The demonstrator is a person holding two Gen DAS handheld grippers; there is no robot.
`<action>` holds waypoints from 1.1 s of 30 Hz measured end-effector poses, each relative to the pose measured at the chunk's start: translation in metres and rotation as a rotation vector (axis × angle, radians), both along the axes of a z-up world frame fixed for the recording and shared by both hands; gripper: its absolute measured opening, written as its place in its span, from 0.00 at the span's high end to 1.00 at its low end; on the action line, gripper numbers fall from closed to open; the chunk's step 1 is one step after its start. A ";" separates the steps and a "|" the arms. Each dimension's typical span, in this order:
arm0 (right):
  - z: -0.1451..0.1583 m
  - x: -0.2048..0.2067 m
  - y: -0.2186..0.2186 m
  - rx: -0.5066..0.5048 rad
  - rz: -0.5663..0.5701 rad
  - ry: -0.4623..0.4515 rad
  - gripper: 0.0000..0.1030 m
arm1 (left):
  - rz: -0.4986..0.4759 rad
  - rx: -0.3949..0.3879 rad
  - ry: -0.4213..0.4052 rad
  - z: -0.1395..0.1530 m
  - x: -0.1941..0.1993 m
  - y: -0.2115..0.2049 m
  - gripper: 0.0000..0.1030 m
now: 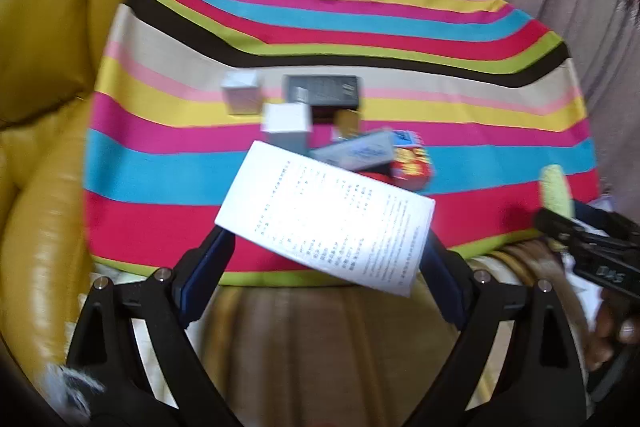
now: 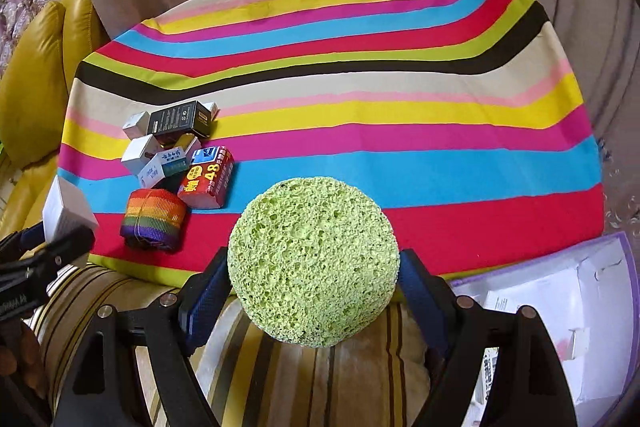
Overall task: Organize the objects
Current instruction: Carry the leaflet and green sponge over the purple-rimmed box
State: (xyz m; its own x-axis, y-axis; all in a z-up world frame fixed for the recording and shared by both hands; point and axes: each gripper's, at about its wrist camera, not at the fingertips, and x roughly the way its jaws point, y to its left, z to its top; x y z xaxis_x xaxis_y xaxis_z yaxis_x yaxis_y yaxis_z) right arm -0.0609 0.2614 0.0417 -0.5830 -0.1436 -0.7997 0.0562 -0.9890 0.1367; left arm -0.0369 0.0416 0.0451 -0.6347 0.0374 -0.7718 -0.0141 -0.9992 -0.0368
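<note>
Two claws are loaded, so we judge the sorting as under way but not finished. Largest first: the table [image 2: 400,99], under its striped cloth, spreads ahead of both claws, bare across the stretch beyond and to the right of our right claw [image 2: 314,267]. Next the white box [image 1: 326,215], printed with small text, which our left claw [image 1: 326,247] has clamped between widely spread jaws, raised over the table's near edge. Our right claw pinches the round green sponge [image 2: 314,261] at its sides, jaws also wide, above the near rim. Ahead and to the left of that claw lies the cluster we take as already gathered: a rainbow ribbon roll [image 2: 154,219], a red box [image 2: 208,179] touching it, a black box [image 2: 180,121] farther off, and several small white boxes [image 2: 138,151] crowded between. Off to the right claw's side, beyond the table's edge, an open purple-edged carton [image 2: 560,291] holds papers. Left to do, as we read it: set down the box and sponge.
</note>
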 end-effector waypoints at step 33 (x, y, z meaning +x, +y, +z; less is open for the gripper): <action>0.022 0.111 0.150 0.067 -0.374 0.061 0.20 | -0.594 0.075 -0.038 0.043 0.053 0.203 0.11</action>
